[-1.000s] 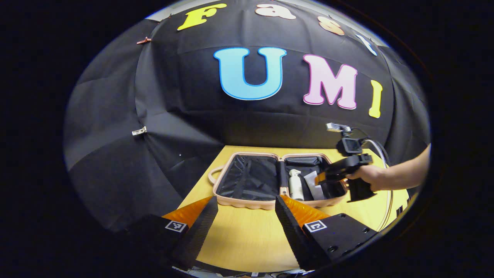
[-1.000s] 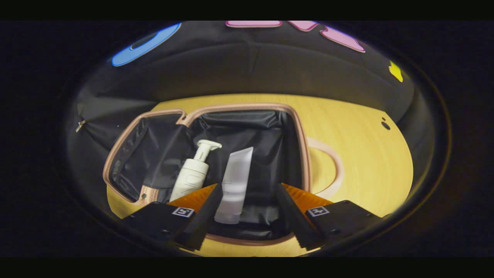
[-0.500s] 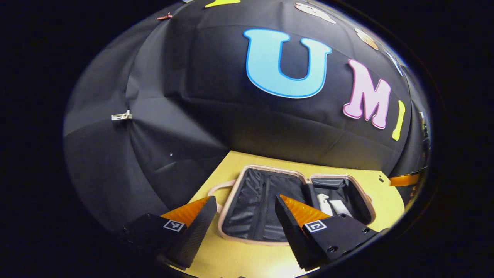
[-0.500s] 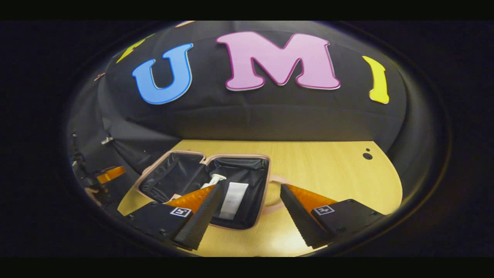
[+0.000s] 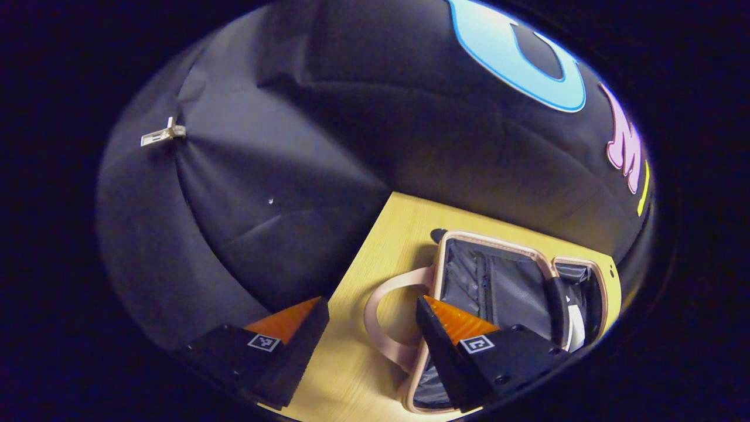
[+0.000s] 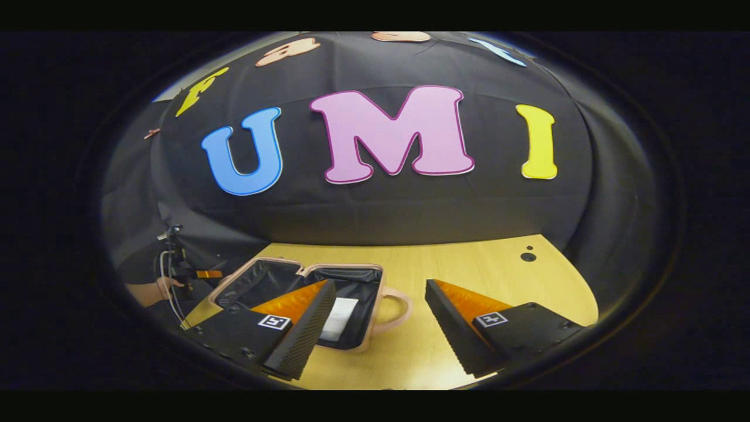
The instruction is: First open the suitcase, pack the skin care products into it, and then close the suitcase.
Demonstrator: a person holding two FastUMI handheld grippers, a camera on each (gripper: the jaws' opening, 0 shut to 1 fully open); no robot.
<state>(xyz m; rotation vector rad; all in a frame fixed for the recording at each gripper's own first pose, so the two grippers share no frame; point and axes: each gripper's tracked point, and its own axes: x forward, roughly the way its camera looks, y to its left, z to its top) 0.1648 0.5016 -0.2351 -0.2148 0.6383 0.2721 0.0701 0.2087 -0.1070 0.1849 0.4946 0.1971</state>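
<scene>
The pink suitcase (image 5: 493, 240) lies open on the yellow table, both black-lined halves facing up. In the left gripper view my left gripper (image 5: 370, 305) is open just above the table at the case's left end, and the carry handle (image 5: 381, 293) lies between its fingers. A white pump bottle (image 5: 576, 325) shows in the far half. In the right gripper view the suitcase (image 6: 345, 267) sits low left with a pale tube (image 6: 340, 316) inside it. My right gripper (image 6: 381, 287) is open and empty, back from the case, near its other handle (image 6: 401, 305).
The wooden table (image 6: 480, 275) stretches right of the case and has a small dark hole (image 6: 528, 257). A hand (image 6: 146, 291) holds the left gripper (image 6: 196, 274) at the far left of the right gripper view. Black cloth walls close in behind; a clip (image 5: 159, 133) hangs on one.
My right gripper has pulled back and up out of the suitcase, leaving the tube inside. My left gripper has swung to the case's left end, over the handle.
</scene>
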